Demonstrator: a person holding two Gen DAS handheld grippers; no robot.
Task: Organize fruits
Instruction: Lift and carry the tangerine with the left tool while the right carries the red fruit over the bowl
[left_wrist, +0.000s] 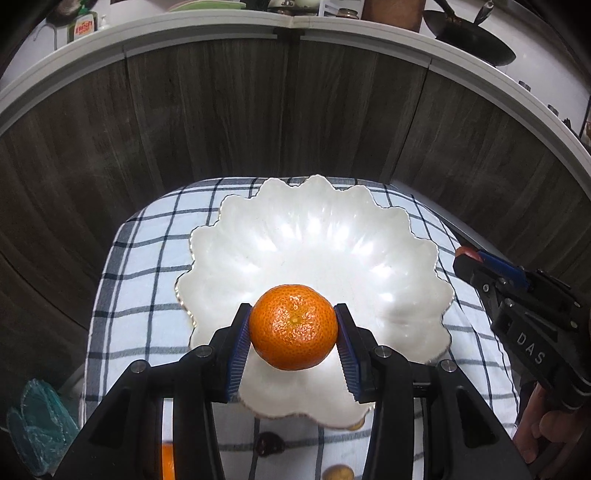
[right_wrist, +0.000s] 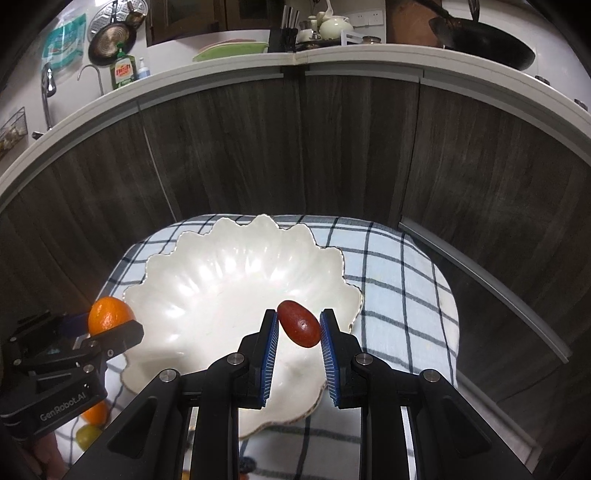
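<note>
Your items: glossy orange mandarin (left_wrist: 294, 327) at 6 o'clock over the empty scalloped white bowl (left_wrist: 314, 236); reddish-brown oval fruit (right_wrist: 299, 328) likewise raised.

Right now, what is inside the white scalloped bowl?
The white scalloped bowl shows only bare glossy interior. The orange tangerine and the dark red oval fruit hang over its near side, each clamped in a tool; they and the fingers hide the near part.
</note>
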